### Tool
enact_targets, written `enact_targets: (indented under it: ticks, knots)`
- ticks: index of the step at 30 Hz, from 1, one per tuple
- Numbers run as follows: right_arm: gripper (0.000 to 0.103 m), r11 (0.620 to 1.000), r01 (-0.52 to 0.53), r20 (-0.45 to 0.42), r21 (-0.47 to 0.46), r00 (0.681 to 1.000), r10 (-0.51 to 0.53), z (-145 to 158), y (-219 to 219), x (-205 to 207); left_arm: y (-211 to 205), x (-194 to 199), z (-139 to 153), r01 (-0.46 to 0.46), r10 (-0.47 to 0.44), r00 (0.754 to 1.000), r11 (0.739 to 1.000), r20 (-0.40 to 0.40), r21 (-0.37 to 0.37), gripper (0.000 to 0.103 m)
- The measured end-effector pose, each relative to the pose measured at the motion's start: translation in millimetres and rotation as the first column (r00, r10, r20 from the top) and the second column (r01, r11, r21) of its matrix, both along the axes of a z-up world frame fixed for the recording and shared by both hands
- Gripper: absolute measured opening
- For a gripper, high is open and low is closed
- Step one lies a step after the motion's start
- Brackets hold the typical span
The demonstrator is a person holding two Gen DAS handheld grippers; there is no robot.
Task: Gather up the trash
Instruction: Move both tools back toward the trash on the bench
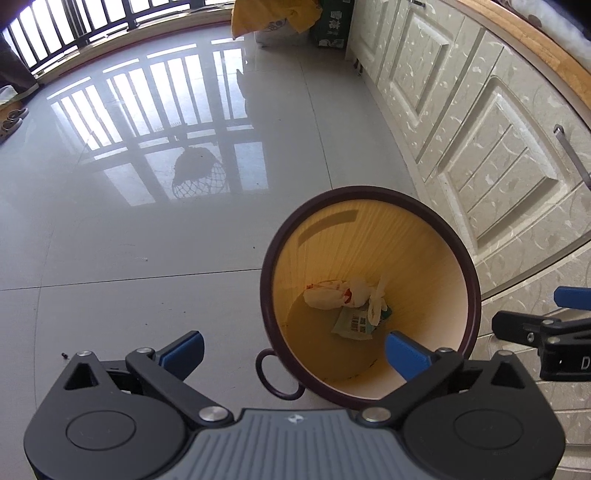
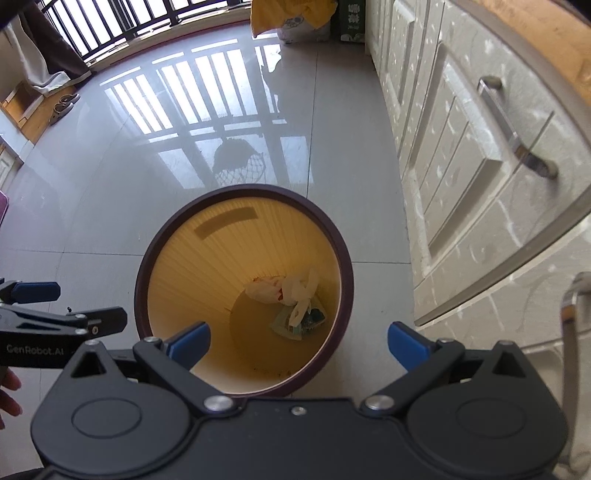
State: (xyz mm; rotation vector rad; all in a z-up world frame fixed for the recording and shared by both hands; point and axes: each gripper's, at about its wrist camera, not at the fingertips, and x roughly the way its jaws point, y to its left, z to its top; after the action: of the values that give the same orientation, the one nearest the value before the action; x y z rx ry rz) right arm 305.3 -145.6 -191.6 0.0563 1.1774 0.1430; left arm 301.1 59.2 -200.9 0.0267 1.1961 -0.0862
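A round bin [image 1: 476, 295] with a dark maroon rim and yellow inside stands on the floor by the cabinets; it also shows in the right wrist view [image 2: 142, 273]. At its bottom lie a crumpled white plastic bag [image 1: 336, 293] [image 2: 275, 290] and a green wrapper with a barcode [image 1: 354, 323] [image 2: 295, 325]. My left gripper [image 1: 293, 350] is open and empty above the bin's near left rim. My right gripper [image 2: 299, 341] is open and empty above the bin's near right side. Each gripper shows at the edge of the other's view [image 1: 546, 325] [image 2: 55, 314].
Cream cabinet doors [image 1: 491, 155] [image 2: 461, 155] with metal handles [image 2: 517, 129] run along the right. A glossy grey tiled floor [image 1: 147, 221] stretches to a barred window. A yellow bag [image 1: 273, 14] and a green box [image 1: 332, 26] stand at the far end. Slippers [image 2: 62, 107] lie far left.
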Motion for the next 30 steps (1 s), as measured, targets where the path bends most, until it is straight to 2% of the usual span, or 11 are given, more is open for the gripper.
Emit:
enact_targets:
  ticks: [11, 18, 23, 30]
  knots:
    - [0.103, 1.000, -0.004, 0.058, -0.010, 0.998, 0.005, 36, -2, -16, 5, -16, 33, -0.022, 0.021, 0.999, 1.000, 0.031, 0.007, 0.103]
    - [0.103, 1.000, 0.004, 0.104, -0.020, 0.995, -0.002, 65, -9, -28, 9, -27, 72, -0.050, 0.047, 0.995, 0.998, 0.088, 0.026, 0.103]
    - [0.103, 1.000, -0.001, 0.146, -0.015, 0.989, 0.003, 93, -11, -42, 12, -41, 103, -0.063, 0.058, 0.988, 0.998, 0.140, 0.032, 0.103]
    - [0.103, 1.000, -0.015, 0.246, -0.023, 0.969, 0.020, 148, -13, -63, 10, -63, 148, -0.069, 0.060, 0.973, 0.997, 0.223, 0.031, 0.103]
